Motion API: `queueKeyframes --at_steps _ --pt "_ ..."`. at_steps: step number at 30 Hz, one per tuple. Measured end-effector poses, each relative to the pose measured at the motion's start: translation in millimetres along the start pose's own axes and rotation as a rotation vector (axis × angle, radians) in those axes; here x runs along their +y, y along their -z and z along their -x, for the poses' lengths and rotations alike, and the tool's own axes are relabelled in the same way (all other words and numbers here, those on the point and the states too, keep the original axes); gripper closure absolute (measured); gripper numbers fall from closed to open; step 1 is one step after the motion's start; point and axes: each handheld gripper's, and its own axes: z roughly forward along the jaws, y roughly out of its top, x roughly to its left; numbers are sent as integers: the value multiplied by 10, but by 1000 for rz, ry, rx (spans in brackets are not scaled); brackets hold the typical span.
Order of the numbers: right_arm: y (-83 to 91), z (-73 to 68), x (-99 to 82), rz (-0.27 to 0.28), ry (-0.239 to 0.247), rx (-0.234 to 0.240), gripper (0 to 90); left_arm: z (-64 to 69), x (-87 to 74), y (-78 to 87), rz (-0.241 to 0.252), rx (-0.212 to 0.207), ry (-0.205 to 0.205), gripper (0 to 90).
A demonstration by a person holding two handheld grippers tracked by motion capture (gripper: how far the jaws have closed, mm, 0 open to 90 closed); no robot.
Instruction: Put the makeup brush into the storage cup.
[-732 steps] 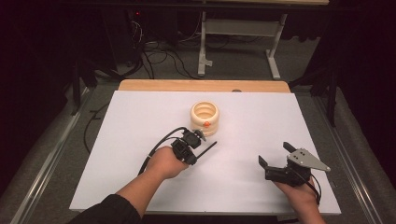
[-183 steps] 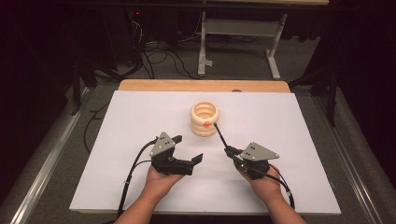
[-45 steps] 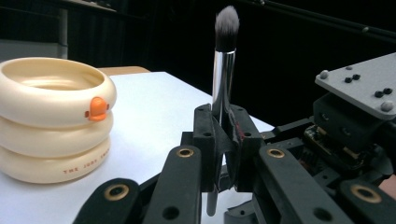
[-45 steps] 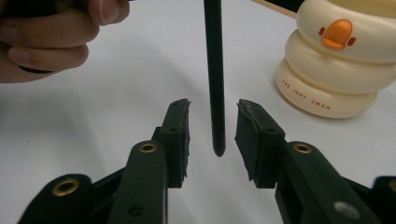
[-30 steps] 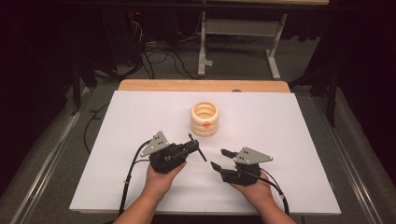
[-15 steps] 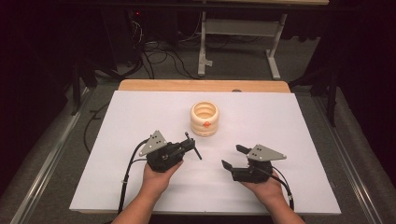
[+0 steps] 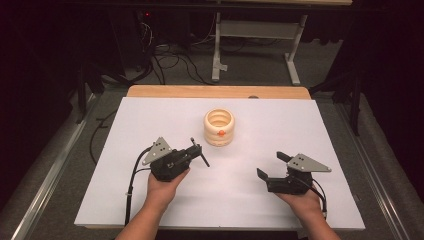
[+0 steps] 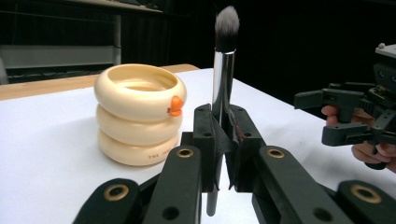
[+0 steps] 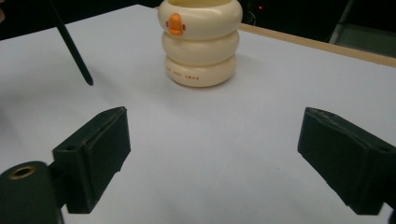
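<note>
Makeup brush [image 8: 223,70] upright in left gripper [image 8: 219,135], bristles up

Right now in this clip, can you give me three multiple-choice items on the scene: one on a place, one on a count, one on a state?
1. Where does the cream holder stand?
A. on the white table, beyond both hands
B. on the floor
C. between the right tongs' jaws

2. How many stacked rings make up the holder?
A. one
B. three
C. five

3. How are the left tongs?
A. wide open, empty
B. lying unheld on the table
C. shut on the makeup brush

Answers:
1. A, as the high view shows it on the sheet past the left tongs and the right tongs.
2. B, as both gripper views show three rings, the top one with an orange spot.
3. C, as the left gripper view shows the brush handle clamped, bristles up.
</note>
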Motion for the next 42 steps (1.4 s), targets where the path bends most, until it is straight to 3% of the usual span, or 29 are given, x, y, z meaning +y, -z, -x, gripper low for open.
queueKeyframes --at_steps 5,14,25,34,42 --pt "46 74 -48 -14 -15 -21 14 -34 16 34 0 29 -9 836" --pt "123 145 -84 8 -27 -48 12 -67 39 85 2 65 -23 836" --pt "112 108 -59 6 -27 -47 12 -33 102 56 8 58 -28 836" --pt "103 88 -44 13 -10 -42 12 -15 255 26 36 72 -7 836" --pt "92 75 -36 12 -6 -41 13 37 505 -39 64 81 -41 836"
